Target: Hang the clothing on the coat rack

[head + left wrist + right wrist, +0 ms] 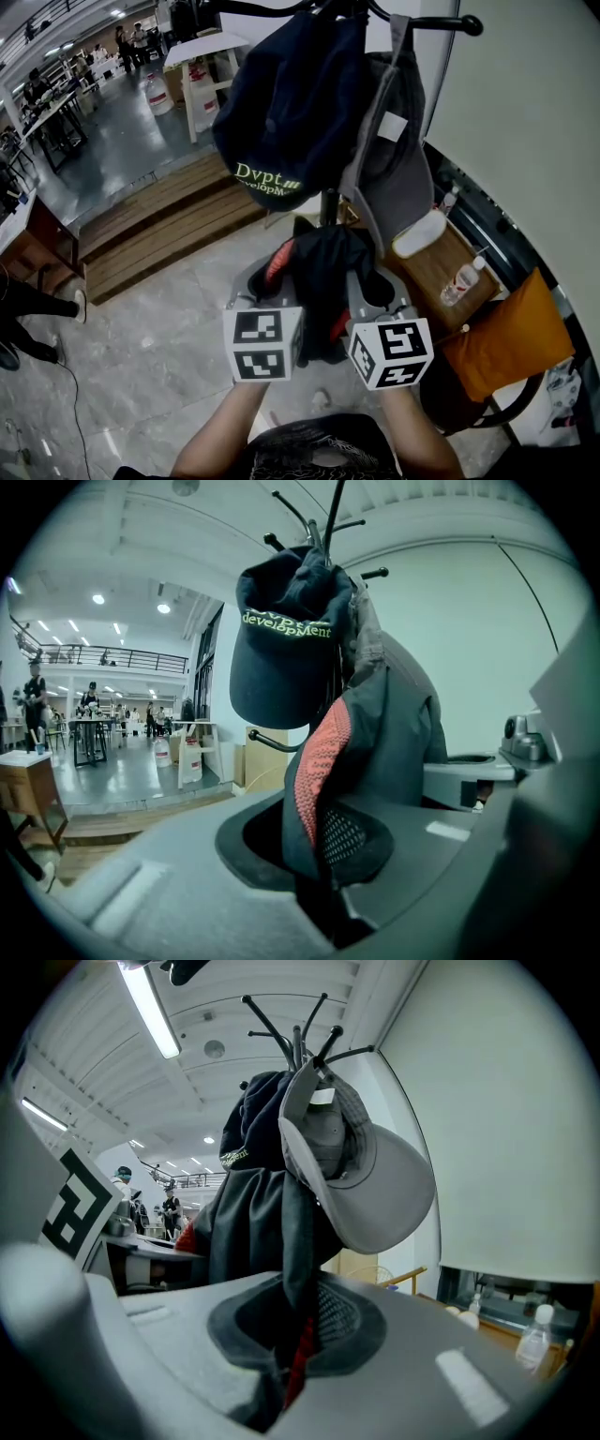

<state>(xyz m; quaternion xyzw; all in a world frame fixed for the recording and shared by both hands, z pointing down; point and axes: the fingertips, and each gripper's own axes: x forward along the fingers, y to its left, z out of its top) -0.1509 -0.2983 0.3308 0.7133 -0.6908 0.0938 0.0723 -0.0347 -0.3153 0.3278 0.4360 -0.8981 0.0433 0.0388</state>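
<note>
A black garment [323,272] with orange-red mesh lining hangs bunched between my two grippers, just below the coat rack [328,202]. My left gripper [281,286] is shut on its left part; the mesh lining [323,761] rises from the jaws. My right gripper [361,292] is shut on its right part, the dark cloth [262,1222] pinched between the jaws. On the rack's hooks [328,517] hang a navy cap [281,103] with green lettering and a grey cap [394,141]. Both caps hang right above the garment [394,733].
A white wall [525,112] stands right of the rack. Below it are a wooden table [436,272] with a bottle [462,281] and an orange bag [506,342]. A wooden step platform [159,225] lies to the left. People stand far back in the hall.
</note>
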